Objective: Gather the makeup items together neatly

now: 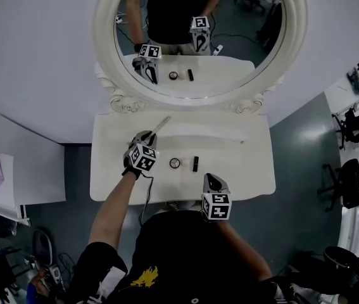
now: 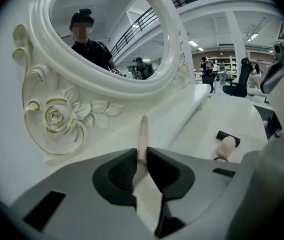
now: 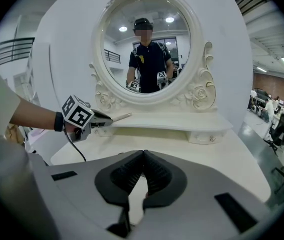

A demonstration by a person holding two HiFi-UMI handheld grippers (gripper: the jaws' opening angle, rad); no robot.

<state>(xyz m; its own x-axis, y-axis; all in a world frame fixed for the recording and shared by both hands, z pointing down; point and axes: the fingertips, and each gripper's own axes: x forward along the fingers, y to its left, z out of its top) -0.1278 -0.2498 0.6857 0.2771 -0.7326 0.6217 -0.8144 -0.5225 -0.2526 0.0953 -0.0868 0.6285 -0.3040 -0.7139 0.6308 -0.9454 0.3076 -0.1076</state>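
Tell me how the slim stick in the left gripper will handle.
The slim stick looks rigid: it juts straight from the left gripper without sagging. So thin, it is probably light. Its round-looking shaft may roll on the smooth vanity top when released.

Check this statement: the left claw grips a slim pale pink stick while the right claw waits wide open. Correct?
Not quite: the right gripper view shows the right claw shut and empty. The left claw does grip the slim pale pink stick.

1 stick [image 1: 161, 125], 1 round item [image 1: 175, 163], 1 black tube [image 1: 195, 163].
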